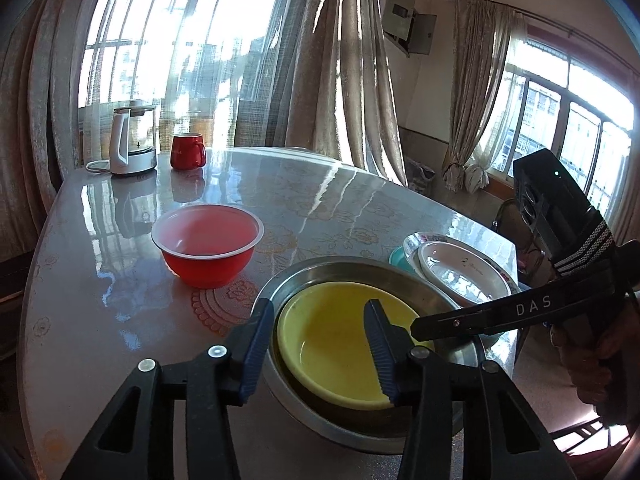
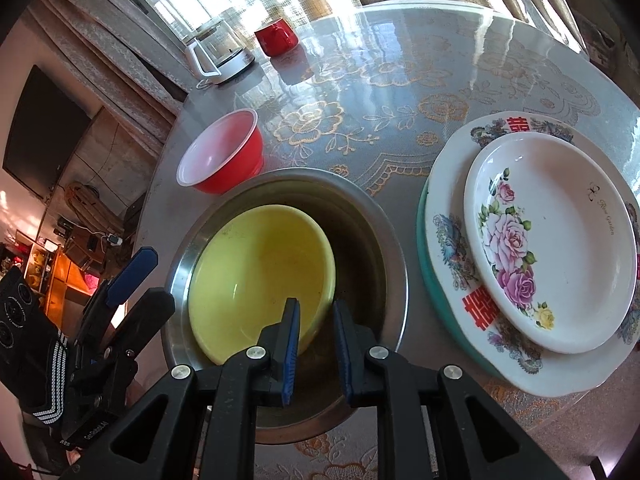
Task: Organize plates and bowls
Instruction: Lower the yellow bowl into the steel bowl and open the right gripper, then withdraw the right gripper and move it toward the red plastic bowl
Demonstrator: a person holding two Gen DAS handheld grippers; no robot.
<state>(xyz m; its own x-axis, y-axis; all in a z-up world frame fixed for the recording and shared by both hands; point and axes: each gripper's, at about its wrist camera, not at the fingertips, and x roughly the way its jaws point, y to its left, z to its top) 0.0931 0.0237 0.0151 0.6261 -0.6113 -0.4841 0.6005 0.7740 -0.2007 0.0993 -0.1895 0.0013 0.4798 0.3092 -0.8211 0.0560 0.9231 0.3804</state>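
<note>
— While sunlight glares off the table (image 2: pixel 400 80), where does the yellow bowl (image 2: pixel 256 276) sit?

— Nested inside the steel bowl (image 2: pixel 360 216), pushed to its left side. The red bowl (image 2: pixel 224 156) stands just behind the steel bowl; stacked plates (image 2: pixel 552 240) lie to its right.

— And the claws?

— The left gripper (image 1: pixel 316 344) stands partly open, straddling both bowls' near-left rims, pads clear of them. The right gripper (image 2: pixel 316 344) hovers over the steel bowl, jaws narrow with a gap, holding nothing.

— Beyond that?

— A kettle (image 2: pixel 220 52) and mug (image 2: pixel 276 40), far behind the steel bowl.
</note>
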